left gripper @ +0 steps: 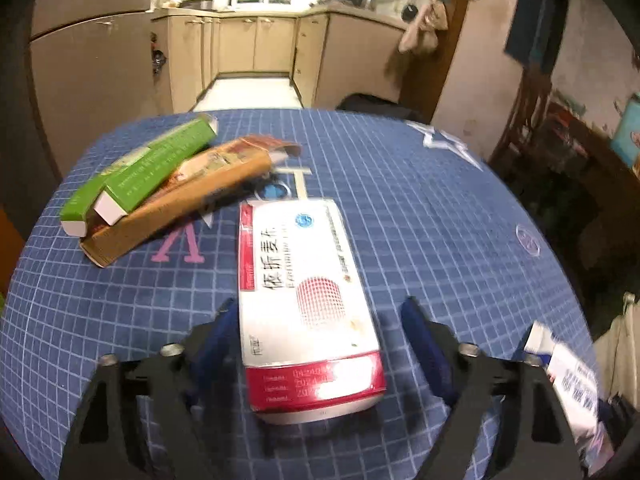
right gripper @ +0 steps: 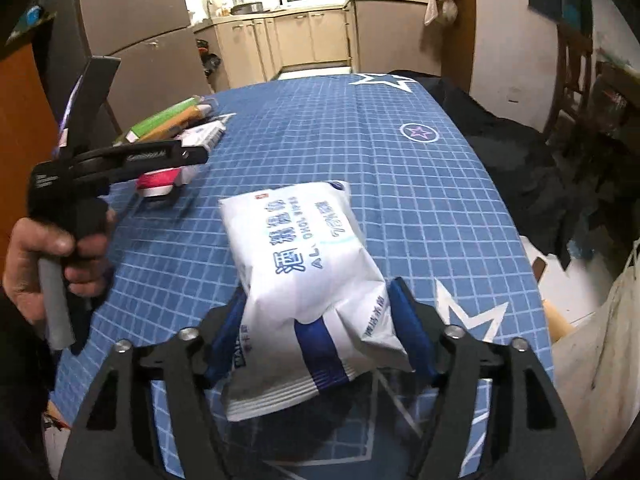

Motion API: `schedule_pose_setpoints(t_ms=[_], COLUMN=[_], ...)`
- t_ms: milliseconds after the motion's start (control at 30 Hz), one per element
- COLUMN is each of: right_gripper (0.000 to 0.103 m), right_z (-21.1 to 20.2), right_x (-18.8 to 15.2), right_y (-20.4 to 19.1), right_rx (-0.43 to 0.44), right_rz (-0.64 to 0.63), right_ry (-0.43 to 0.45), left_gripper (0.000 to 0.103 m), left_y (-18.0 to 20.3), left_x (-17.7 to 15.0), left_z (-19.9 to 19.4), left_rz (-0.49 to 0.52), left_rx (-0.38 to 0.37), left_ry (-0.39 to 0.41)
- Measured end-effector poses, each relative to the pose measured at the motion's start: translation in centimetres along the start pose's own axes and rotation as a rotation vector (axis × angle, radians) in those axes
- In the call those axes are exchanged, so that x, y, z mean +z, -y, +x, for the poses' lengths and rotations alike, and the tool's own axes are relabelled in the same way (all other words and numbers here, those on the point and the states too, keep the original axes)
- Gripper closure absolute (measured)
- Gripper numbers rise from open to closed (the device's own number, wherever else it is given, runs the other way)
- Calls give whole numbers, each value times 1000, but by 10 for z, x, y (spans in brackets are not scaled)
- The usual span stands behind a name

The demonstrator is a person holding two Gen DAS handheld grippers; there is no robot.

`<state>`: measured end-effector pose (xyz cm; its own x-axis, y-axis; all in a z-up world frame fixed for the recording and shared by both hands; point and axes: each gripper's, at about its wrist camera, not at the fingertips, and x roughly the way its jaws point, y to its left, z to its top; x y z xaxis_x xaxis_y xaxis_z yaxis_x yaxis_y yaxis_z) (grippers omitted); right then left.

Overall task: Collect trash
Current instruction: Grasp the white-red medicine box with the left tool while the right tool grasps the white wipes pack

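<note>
Your left tool (left gripper: 316, 344) straddles a white and red medicine box (left gripper: 304, 300) lying flat on the blue gridded counter (left gripper: 420, 220); its long axis runs straight away from you, the red-banded end nearest. The left pad looks to touch the box's edge, while the right pad stands clear of it, so the tool is partly open and not clamping. Beyond the box, to the upper left, a green carton (left gripper: 140, 172) lies across an orange-brown carton (left gripper: 180, 204), both slanting from lower left to upper right, and both well clear of the tool. Your right tool (right gripper: 320, 320) has a white and blue wipes packet (right gripper: 304, 272) between its blue pads, and both pads press into the crumpled near end. The packet's long axis points away from you, leaning slightly left. In the right wrist view your left hand (right gripper: 40, 256) grips the other tool's handle at the left edge, with the red end of the medicine box just under that tool. A dark bag (right gripper: 512, 148) lies beside the counter's right edge. Kitchen cabinets (left gripper: 256, 44) stand behind.
</note>
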<state>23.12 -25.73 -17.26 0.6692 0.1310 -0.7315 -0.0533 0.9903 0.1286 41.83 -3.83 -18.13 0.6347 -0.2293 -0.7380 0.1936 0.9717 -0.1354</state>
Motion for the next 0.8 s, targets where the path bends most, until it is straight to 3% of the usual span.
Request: schedule_pose_setpoints(t_ms=[100,233,367,400,500,633,800], right_gripper=[11,11,12,32,51,57,59], right_z=[-6,-4,8,16,12,4,4], right_x=[1,7,9,6,2,0,4], right_y=[-4,-10,-7,-7,-4,1,-4], right_rx=[-17,-74,44,84,46,61,75], right_rz=[-75,-212,-216,-219,-189,-96,-52], right_ry=[21,21,-28,-66,-37,-10,18], left_gripper=[38,39,39,39,39,39,39], left_y=[-3,-5,-3,-4,-8,-15,-10], left_x=[-2,-5,-15,-18,-31,-46,-57], left_z=[0,-2,-12,-14,-28,-51,-54], left_rz=[0,5,12,7,-24,-80,-54], left_rx=[0,-19,-32,-38,-71,-127,-103], left_ry=[1,1,-2,-3,-1,36,52])
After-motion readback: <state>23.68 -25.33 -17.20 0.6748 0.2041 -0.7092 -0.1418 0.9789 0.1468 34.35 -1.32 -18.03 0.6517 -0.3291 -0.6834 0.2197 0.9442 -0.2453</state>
